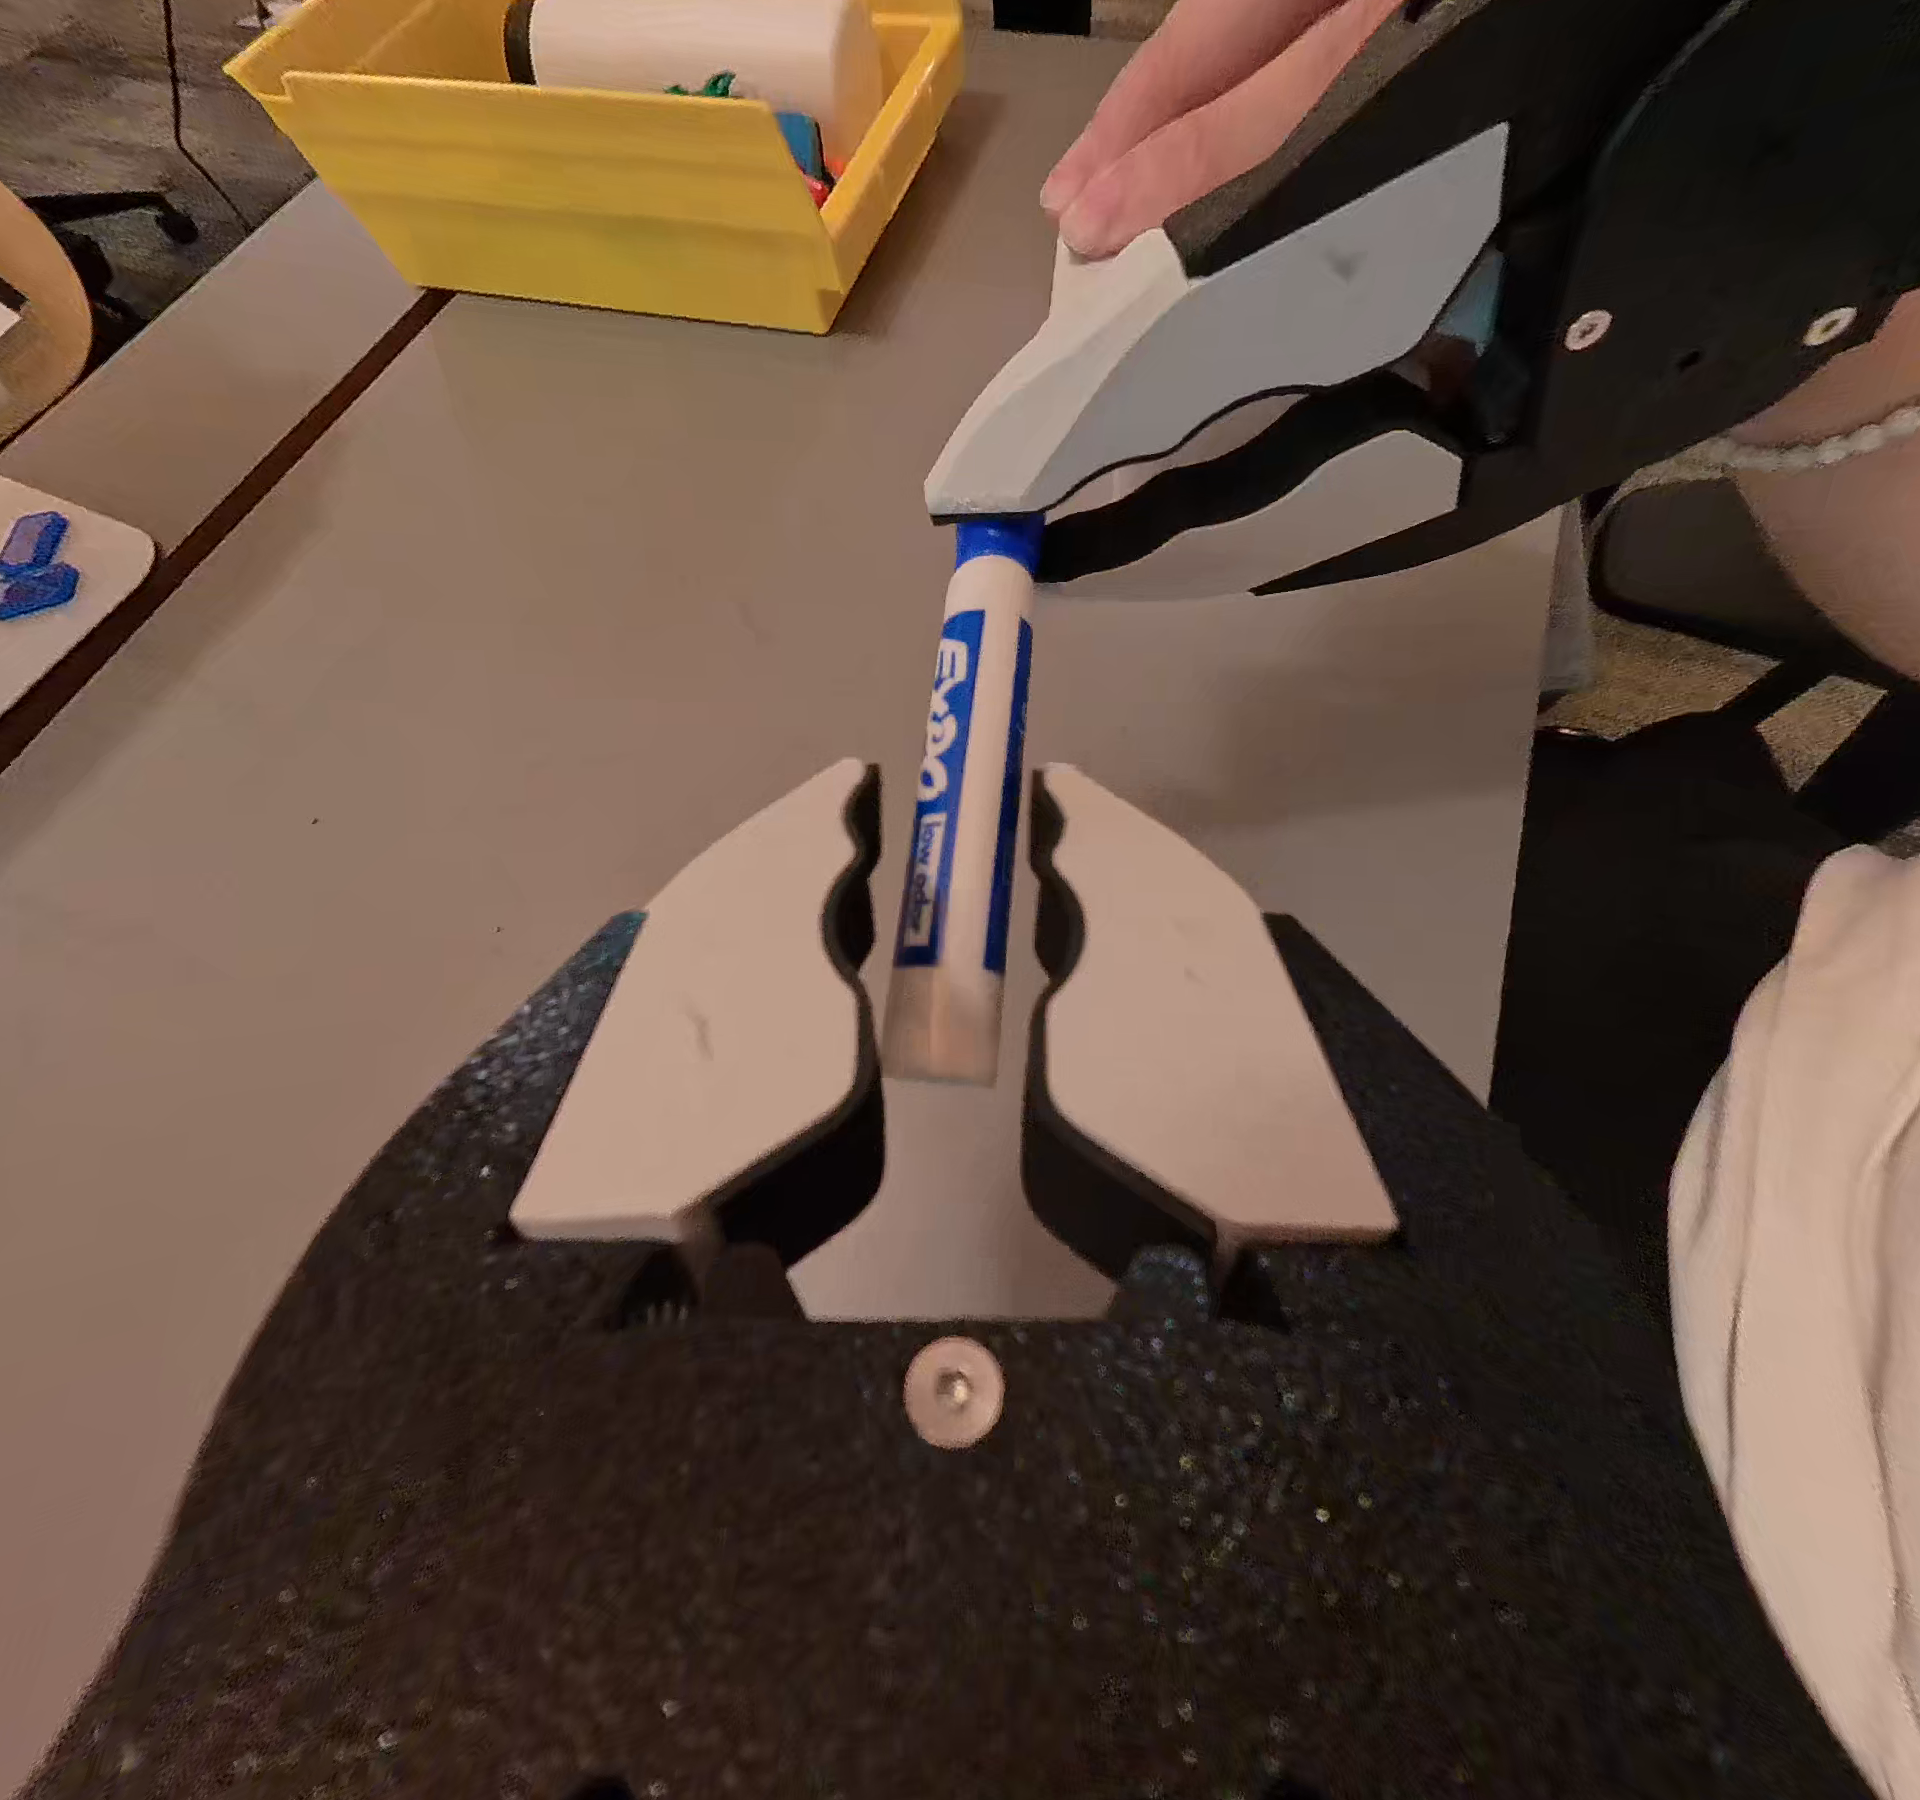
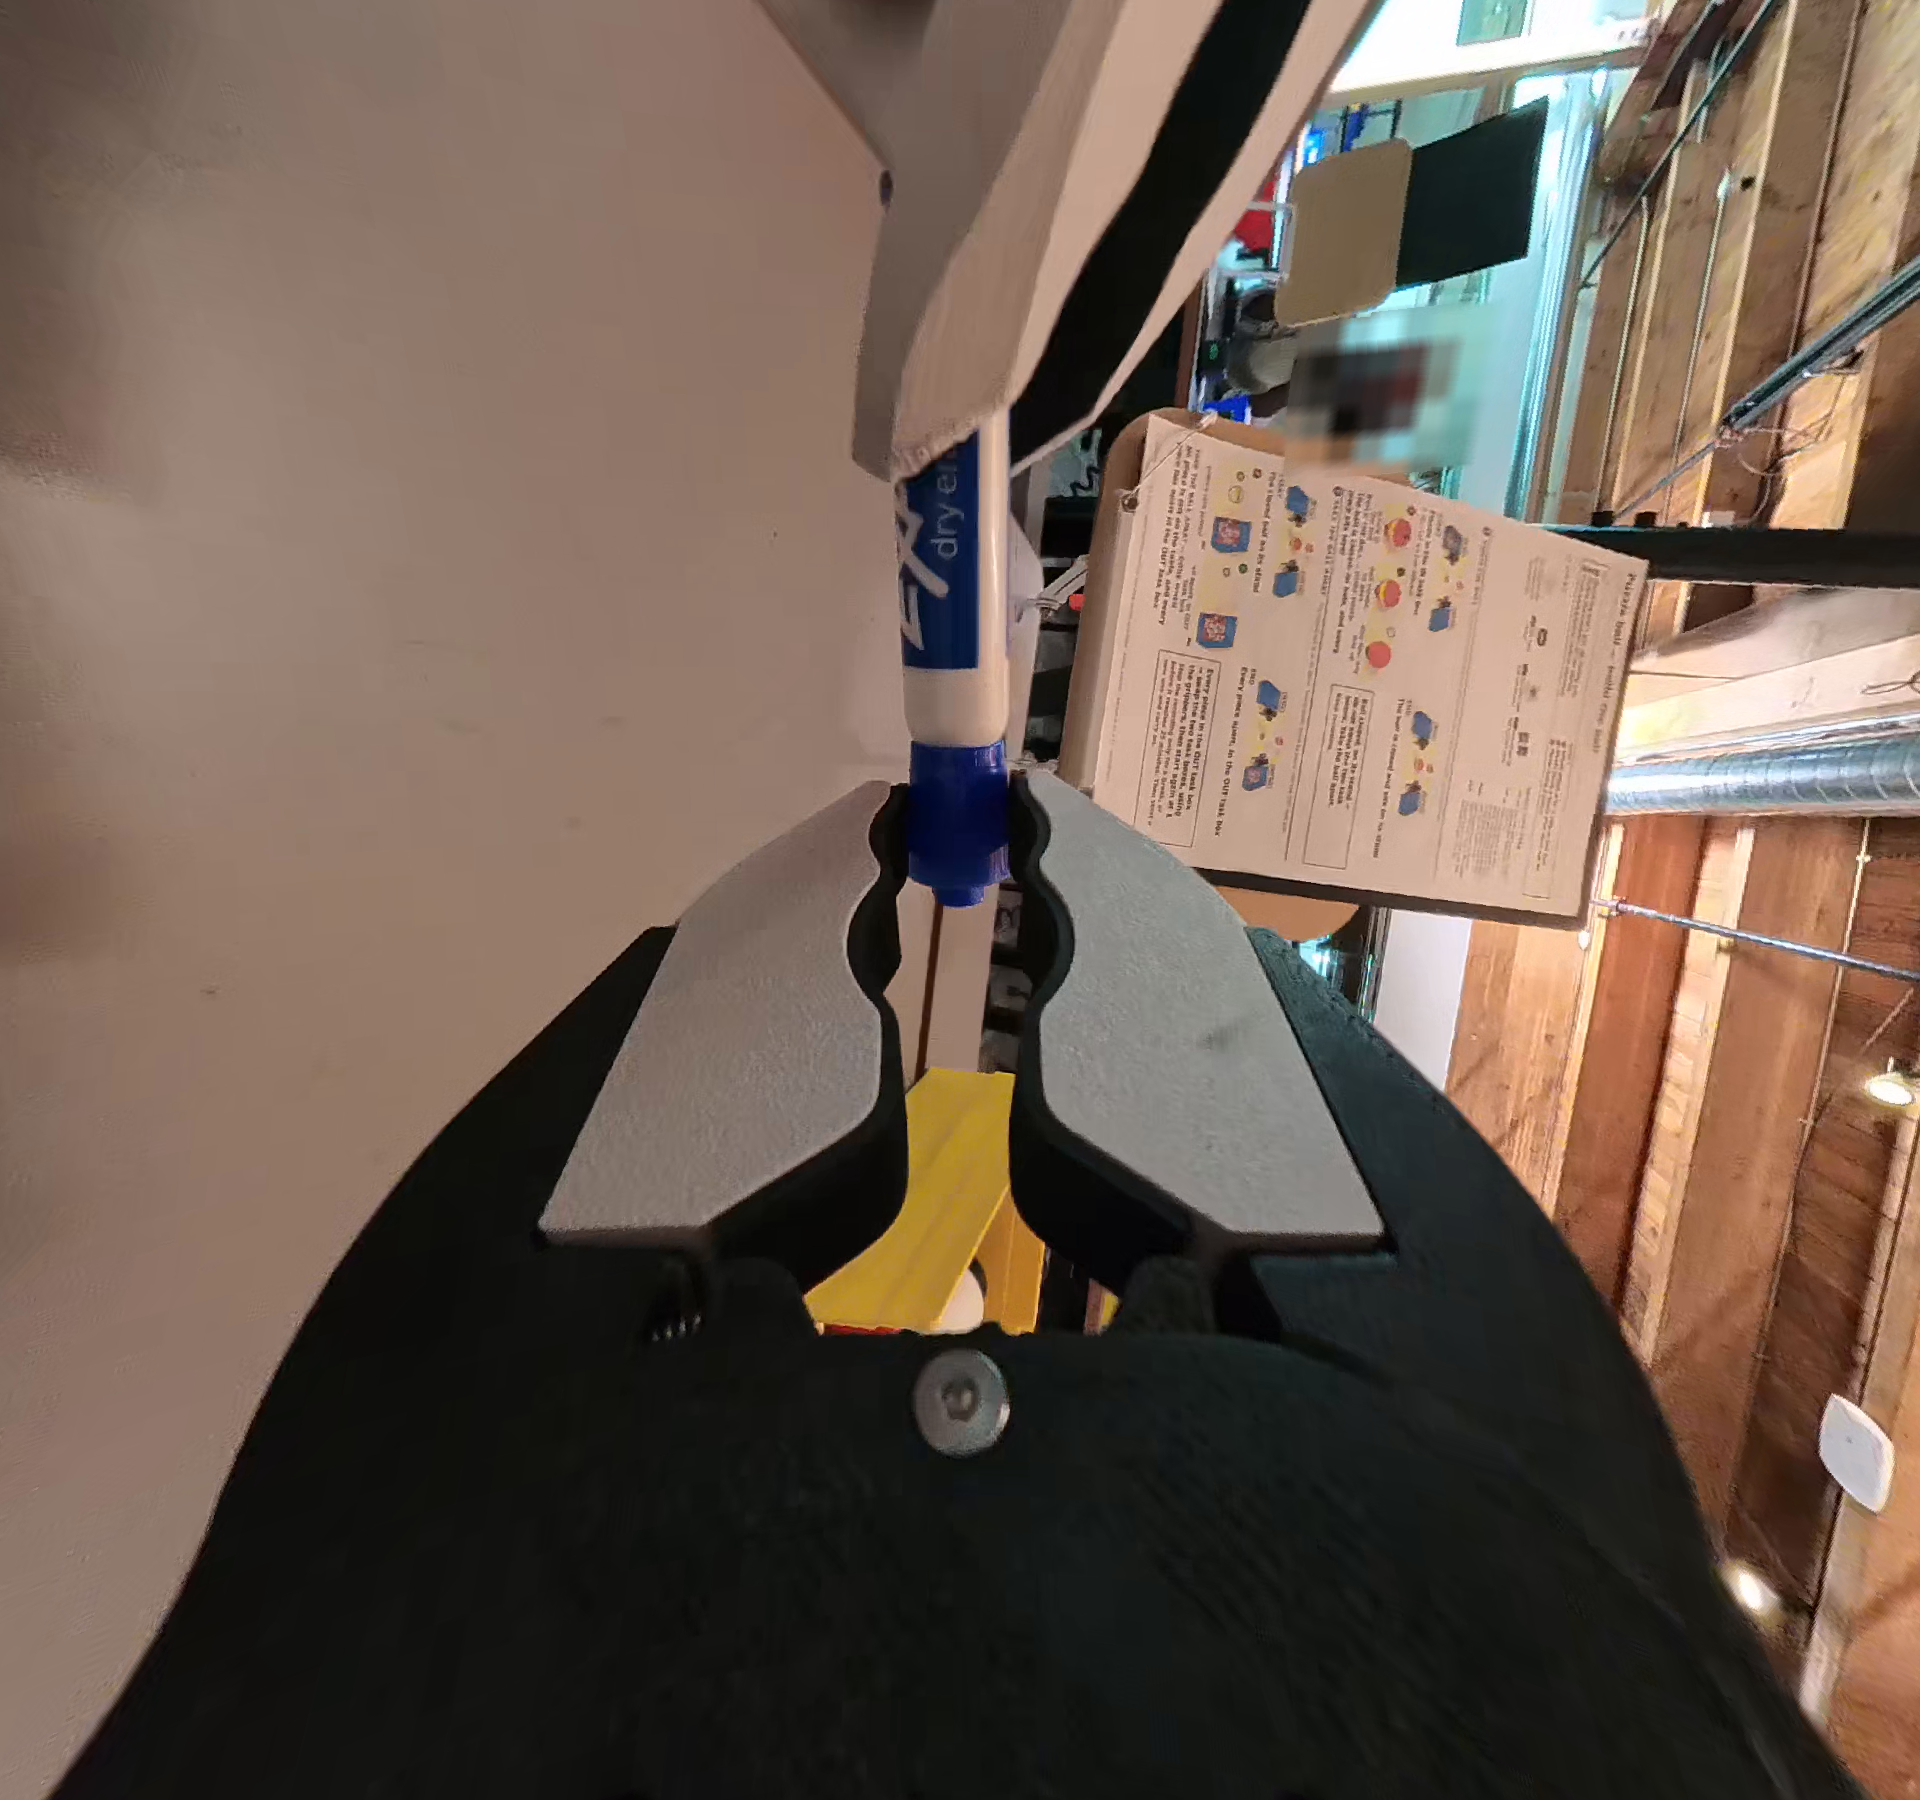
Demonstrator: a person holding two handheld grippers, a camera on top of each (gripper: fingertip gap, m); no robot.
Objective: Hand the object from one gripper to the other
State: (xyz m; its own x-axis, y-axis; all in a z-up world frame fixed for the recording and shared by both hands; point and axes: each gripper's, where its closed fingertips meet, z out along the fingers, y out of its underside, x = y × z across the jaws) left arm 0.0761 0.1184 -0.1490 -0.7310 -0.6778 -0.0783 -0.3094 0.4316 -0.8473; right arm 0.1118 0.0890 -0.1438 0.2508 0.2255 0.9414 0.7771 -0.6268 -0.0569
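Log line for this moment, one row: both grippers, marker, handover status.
left gripper: around marker barrel, contact unclear | right gripper: shut on blue cap end | marker: off table, between grippers | handover: mid-transfer

Left claw (image 1: 954,794) parted, right claw (image 2: 954,805) clamped.

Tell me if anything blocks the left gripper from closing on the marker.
Nothing visible does. The marker already sits between the left gripper's open fingers, while the right gripper grips its blue cap end.
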